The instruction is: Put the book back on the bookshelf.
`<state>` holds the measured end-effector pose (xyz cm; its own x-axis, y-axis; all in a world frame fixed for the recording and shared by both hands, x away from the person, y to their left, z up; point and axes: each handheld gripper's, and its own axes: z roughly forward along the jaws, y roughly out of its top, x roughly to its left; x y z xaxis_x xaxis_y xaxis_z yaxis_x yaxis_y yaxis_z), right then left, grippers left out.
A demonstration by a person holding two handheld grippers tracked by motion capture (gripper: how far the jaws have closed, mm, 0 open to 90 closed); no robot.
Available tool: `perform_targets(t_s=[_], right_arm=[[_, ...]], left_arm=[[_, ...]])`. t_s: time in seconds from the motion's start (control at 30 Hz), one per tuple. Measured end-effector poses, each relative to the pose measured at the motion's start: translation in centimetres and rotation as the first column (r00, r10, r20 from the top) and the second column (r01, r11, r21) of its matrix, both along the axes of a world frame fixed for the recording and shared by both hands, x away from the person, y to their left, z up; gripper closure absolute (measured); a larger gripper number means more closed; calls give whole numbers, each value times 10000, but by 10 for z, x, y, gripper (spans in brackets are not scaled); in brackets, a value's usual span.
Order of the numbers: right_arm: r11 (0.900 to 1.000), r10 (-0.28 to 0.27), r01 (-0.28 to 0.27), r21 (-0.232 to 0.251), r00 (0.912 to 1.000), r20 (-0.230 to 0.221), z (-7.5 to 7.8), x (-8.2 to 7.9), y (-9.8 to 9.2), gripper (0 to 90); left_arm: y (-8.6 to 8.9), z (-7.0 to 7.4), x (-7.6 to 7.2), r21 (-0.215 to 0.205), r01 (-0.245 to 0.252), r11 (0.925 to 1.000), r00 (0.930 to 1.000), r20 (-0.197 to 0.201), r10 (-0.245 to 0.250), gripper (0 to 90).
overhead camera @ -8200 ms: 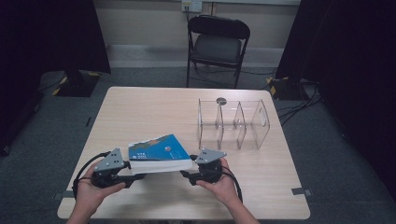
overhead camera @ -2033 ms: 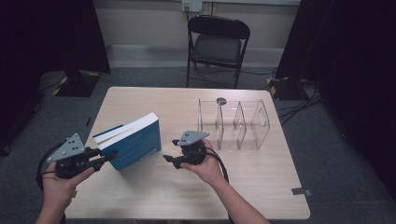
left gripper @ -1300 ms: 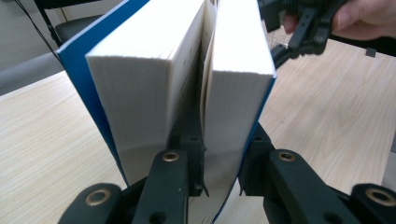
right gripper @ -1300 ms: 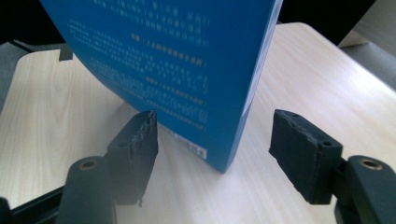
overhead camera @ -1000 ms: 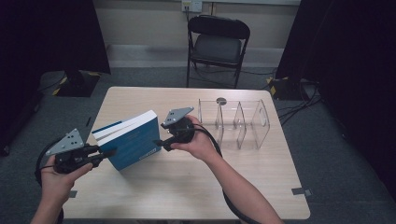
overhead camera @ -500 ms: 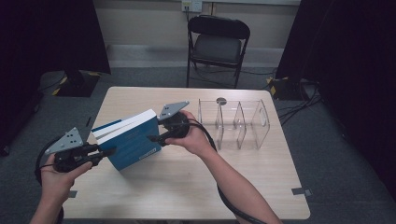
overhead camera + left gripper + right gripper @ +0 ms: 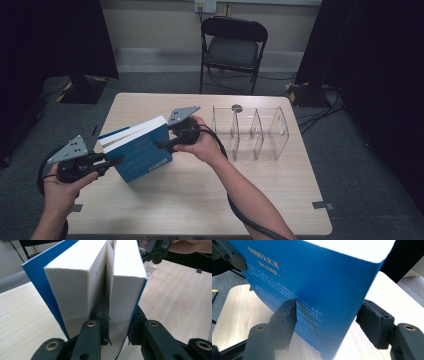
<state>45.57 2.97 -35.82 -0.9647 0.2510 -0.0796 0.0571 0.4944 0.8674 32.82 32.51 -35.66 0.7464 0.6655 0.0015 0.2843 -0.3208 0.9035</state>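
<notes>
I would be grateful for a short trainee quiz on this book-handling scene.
1. True or false: the blue book lies flat on the table.
2. What is the left claw clamped on? A. part of the book's pages together with one cover; B. a cup; C. a loose sheet of paper.
3. How many compartments does the clear organiser have?

Key: 1. False, it stands on edge, tilted. 2. A. 3. Three.
</notes>
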Motion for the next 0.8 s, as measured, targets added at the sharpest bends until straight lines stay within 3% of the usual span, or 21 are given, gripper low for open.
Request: perform_targets(t_s=[0.03,0.27,0.63,0.8], right_arm=[[9998,61,-56,-201,9998,215,1,-1,0,358],[9978,230,-211,-634,9993,288,6,0,1,369],[9982,316,-308,-519,9994,135,5,6,4,363],[9969,284,-267,-746,9993,225,8,4,2,407]], left_arm=[[0,0,0,-7,2,10000,10000,-14,-2,757],[1,0,1,-27,54,10000,10000,-21,-54,754],[3,-1,5,-98,10,10000,10000,89,-9,745],[3,-3,8,-45,-223,9997,9996,160,224,672]])
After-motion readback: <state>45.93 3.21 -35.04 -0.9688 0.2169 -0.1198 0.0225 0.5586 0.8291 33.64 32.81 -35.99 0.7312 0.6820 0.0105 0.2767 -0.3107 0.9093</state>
